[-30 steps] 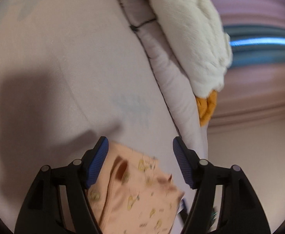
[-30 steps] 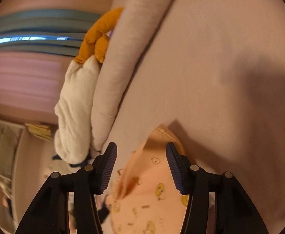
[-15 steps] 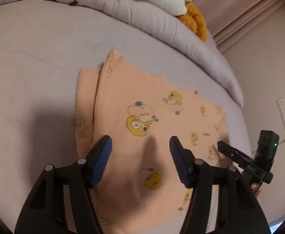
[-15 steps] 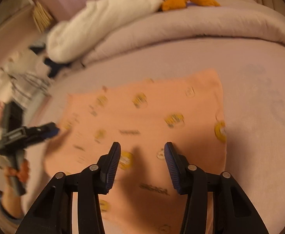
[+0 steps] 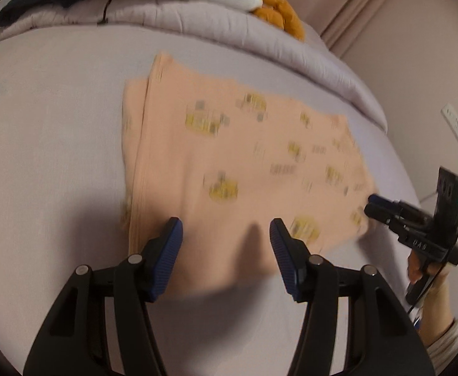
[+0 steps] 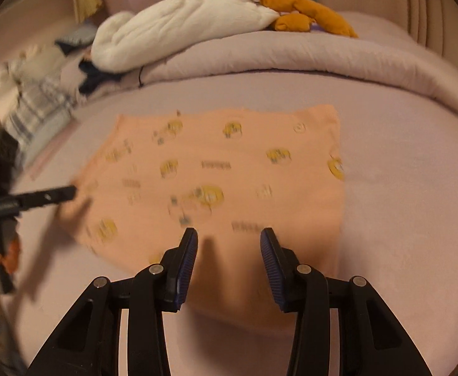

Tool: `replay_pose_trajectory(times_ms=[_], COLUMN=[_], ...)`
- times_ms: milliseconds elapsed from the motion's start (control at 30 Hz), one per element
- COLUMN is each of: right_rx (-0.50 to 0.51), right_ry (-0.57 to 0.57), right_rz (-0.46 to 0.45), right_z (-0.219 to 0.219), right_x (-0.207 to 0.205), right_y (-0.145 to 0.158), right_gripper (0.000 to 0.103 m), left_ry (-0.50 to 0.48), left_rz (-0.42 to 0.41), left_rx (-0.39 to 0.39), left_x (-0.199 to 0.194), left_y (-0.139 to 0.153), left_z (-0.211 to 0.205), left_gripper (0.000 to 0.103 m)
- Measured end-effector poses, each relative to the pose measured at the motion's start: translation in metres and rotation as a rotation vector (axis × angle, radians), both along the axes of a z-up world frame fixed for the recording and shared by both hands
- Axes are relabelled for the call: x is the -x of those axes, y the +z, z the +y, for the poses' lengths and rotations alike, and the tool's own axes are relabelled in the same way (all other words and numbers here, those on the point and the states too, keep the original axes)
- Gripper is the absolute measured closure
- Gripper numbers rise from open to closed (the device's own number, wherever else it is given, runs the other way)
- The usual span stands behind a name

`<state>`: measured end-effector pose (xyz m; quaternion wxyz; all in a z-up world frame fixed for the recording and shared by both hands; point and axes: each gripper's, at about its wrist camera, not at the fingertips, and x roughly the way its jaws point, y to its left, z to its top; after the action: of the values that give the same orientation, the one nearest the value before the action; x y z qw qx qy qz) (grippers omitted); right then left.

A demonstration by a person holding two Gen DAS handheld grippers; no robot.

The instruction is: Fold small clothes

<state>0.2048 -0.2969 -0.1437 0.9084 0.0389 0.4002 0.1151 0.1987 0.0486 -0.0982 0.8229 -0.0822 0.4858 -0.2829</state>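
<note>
The left gripper (image 5: pixel 226 235) has its jaws apart with nothing between them, hovering over the near edge of the peach garment (image 5: pixel 238 163) at the lower middle of its frame. The right gripper (image 6: pixel 229 244) likewise stands with jaws apart and empty, over the garment's lower edge. The peach garment, printed with small yellow figures, lies flat across the centre of both frames on the lilac bed sheet (image 6: pixel 401 188). In the left wrist view the other gripper's tip sits at the cloth's right corner, middle right of frame. A rolled duvet (image 6: pixel 291 56) crosses the top, bearing a white plush (image 6: pixel 182 22) and orange plush feet (image 6: pixel 307 15).
</note>
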Motion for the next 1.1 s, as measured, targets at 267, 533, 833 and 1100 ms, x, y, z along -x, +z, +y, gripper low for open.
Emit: replay_pose_trajectory(times_ms=[267, 533, 833, 1100], right_rx=[0.030, -0.179, -0.199, -0.020], right_ry=[0.012, 0.049, -0.010, -0.023], right_rz=[0.049, -0.017, 0.003, 0.073], right_z=[0.003, 0.021, 0.075, 0.112], right_x=[0.008, -0.021, -0.123, -0.152], right_y=[-0.014, 0.014, 0.027, 0.000], right_gripper=[0.058, 0.058, 0.058, 0.089], left_ry=[0.052, 0.170, 0.182, 0.181], left_rz=[0.010, 0.052, 0.141, 0.148], left_rx=[0.132, 0.220, 0.310, 0.221], left_x=[0.023, -0.006, -0.061, -0.076], left_y=[0.001, -0.004, -0.013, -0.019], left_z=[0.039, 0.065, 0.039, 0.035], left_gripper=[0.046, 0.044, 0.046, 0.079])
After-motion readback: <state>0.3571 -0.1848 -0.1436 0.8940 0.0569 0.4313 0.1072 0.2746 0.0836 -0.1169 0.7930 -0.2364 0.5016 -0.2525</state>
